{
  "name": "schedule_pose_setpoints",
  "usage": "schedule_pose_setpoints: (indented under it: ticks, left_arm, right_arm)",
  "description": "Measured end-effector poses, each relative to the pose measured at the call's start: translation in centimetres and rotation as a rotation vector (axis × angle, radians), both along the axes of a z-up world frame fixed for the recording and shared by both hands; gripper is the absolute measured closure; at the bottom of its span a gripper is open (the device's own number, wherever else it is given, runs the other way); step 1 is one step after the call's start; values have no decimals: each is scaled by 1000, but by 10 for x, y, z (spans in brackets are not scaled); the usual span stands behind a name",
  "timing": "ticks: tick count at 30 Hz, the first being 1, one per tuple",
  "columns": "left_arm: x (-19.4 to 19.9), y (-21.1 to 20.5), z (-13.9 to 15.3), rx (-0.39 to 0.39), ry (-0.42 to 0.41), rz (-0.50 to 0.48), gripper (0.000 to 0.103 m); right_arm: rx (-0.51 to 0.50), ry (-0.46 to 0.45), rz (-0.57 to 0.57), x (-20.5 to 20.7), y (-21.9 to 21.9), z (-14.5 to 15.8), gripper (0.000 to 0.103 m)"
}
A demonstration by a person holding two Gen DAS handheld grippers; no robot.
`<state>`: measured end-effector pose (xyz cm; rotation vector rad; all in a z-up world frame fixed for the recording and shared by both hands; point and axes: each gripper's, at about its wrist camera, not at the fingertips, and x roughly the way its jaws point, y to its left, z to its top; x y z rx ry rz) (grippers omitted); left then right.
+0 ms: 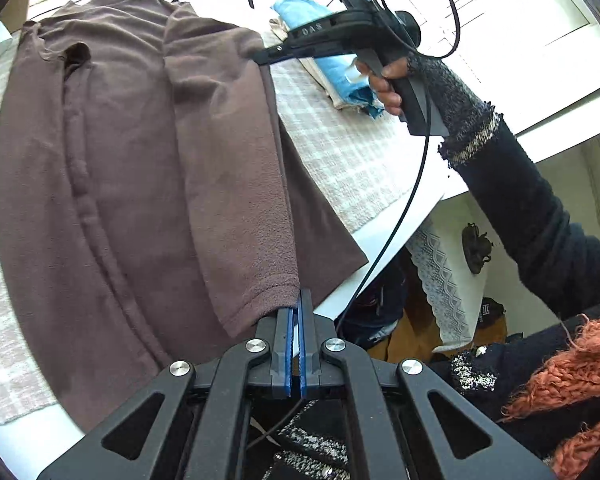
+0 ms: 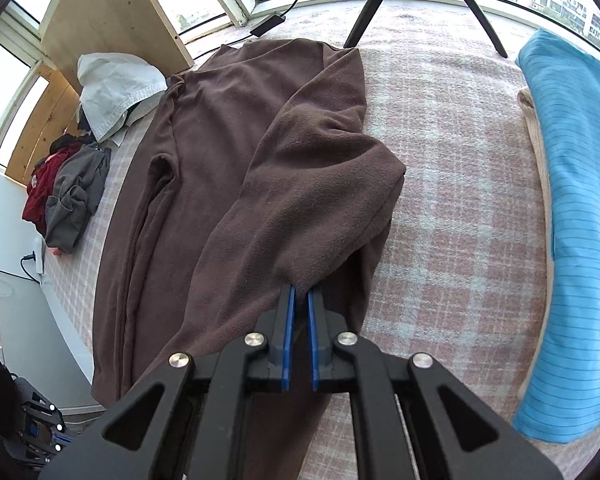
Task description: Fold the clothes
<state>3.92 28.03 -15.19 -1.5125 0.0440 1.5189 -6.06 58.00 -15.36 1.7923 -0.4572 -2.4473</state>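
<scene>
Close claw-mounted views, shared brown garment (image 1: 140, 160)

The tips of the left gripper (image 1: 296, 300) go under the cuff of the brown top (image 1: 140, 168), so how much cloth they pinch is hidden. Past those fingers, the right gripper (image 1: 260, 57) pokes its tips behind the fold. In the right wrist view, the cloth covers the fingertips (image 2: 288, 294) too. Right of them, the blue cloth (image 2: 572, 220) is cut off at the edge. Far left, the pile of clothes (image 2: 68, 196) is too bunched up to tell apart.
</scene>
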Motion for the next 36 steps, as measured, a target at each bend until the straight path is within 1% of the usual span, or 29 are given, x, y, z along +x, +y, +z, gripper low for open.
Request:
schedule_pose_setpoints:
  ticks: [2, 4, 6, 8, 9, 11, 13, 15, 19, 21, 22, 23, 25, 29, 30, 32, 33, 34, 35, 36]
  left_arm:
    - [11, 22, -18, -7, -47, -50, 102]
    - [23, 43, -34, -13, -92, -102, 102]
    - [37, 40, -24, -7, -92, -175, 100]
    - [36, 33, -5, -10, -5, -190, 93]
    - [27, 25, 2, -22, 28, -162, 87]
    - [-1, 8, 2, -97, 79, -54, 83]
    - [-31, 2, -12, -177, 94, 36, 83]
    - [-47, 4, -26, -236, 113, 64, 83]
    - [-50, 15, -44, -271, 102, 45, 83]
    - [-46, 17, -40, -284, 138, 25, 83]
    - [-44, 17, -39, -290, 158, 23, 89]
    - [-42, 17, -38, -296, 174, 20, 102]
    - [-40, 10, -33, -298, 204, 24, 102]
    - [-42, -13, -20, -360, 273, 67, 101]
    - [-41, -13, -14, -360, 289, 65, 103]
    - [-36, -5, -2, -325, 320, 29, 102]
    - [-33, 0, 2, -322, 343, 15, 95]
    - [-29, 5, 6, -317, 364, -1, 93]
    - [-22, 8, 9, -298, 382, -24, 95]
    - [-15, 11, 12, -280, 400, -47, 94]
  right_arm:
    - [46, -31, 6, 0, 1, -10, 97]
    - [53, -51, -1, 2, 4, -20, 97]
    - [45, -62, -13, 3, 9, -30, 96]
    - [28, -60, -27, 5, 14, -35, 96]
    - [21, -55, -32, 6, 15, -35, 96]
    - [7, -45, -41, 7, 17, -36, 96]
    - [-3, -37, -46, 8, 17, -37, 96]
    - [-8, -35, -47, 8, 18, -38, 96]
    - [-7, -39, -44, 7, 18, -40, 96]
    - [-4, -39, -43, 7, 17, -40, 96]
    - [-2, -38, -43, 7, 17, -40, 96]
    - [2, -39, -42, 7, 16, -41, 96]
    - [19, -43, -40, 7, 15, -42, 96]
    - [41, -50, -27, 5, 11, -44, 96]
    - [49, -48, -24, 6, 10, -44, 96]
    - [61, -44, -18, 6, 8, -44, 96]
    - [57, -41, -19, 7, 8, -43, 96]
    - [47, -38, -20, 9, 10, -41, 96]
    - [38, -34, -20, 10, 11, -40, 96]
    - [28, -28, -22, 12, 12, -37, 96]
